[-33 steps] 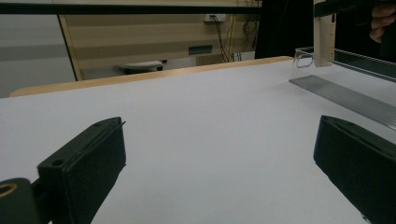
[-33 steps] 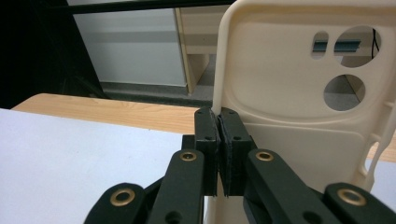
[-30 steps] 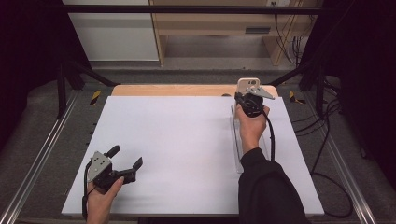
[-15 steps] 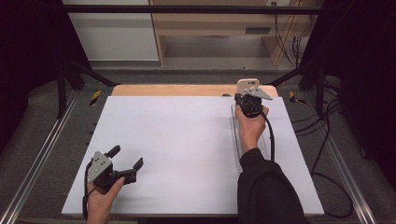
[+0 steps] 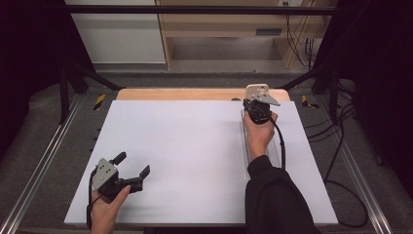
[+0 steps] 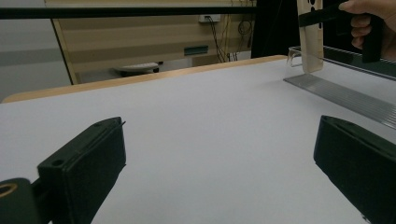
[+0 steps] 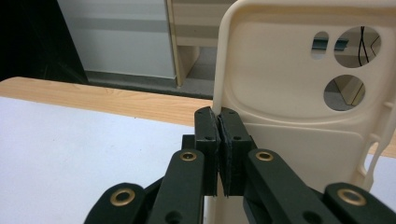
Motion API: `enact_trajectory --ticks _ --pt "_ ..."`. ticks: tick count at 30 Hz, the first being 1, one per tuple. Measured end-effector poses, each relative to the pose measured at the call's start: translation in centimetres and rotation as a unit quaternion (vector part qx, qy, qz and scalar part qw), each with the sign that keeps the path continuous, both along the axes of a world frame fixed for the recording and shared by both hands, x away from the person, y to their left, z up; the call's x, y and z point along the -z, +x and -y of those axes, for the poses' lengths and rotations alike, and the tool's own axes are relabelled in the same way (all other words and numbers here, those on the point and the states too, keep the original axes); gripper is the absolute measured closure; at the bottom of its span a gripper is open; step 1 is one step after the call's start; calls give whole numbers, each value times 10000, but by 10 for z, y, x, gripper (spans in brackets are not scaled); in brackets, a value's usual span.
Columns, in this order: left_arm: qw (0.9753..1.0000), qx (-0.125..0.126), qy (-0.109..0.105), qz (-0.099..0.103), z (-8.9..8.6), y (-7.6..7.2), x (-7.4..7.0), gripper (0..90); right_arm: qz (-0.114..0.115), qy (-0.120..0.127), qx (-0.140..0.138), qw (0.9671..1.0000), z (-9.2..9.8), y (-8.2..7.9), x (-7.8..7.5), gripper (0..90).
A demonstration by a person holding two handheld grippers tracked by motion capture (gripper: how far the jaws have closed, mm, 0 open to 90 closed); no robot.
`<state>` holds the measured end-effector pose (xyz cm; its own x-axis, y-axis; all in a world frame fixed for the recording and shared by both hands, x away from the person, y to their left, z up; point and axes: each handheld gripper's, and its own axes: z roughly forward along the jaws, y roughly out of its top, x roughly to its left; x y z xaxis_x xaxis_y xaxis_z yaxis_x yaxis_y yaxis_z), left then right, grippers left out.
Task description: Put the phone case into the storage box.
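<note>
while left tongs gape, right tongs pinch phone case upright.

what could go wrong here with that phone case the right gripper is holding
1. The right gripper pinches the cream phone case only at one edge, so the case could pivot or slip out if jolted.
2. The case hangs upright just above the clear grooved rack at the table's far right; a misjudged descent might knock the rack or miss it.
3. The left gripper sits open far off at the near left, so it could not steady anything quickly.
</note>
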<state>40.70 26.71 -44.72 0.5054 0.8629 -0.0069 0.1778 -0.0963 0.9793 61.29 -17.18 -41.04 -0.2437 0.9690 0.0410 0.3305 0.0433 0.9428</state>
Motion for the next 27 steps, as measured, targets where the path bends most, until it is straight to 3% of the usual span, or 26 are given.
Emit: enact_trajectory --ticks 27 --pt "10000 62 -17 20 -1 0 0 19 -79 230 177 9995 4 0 11 873"
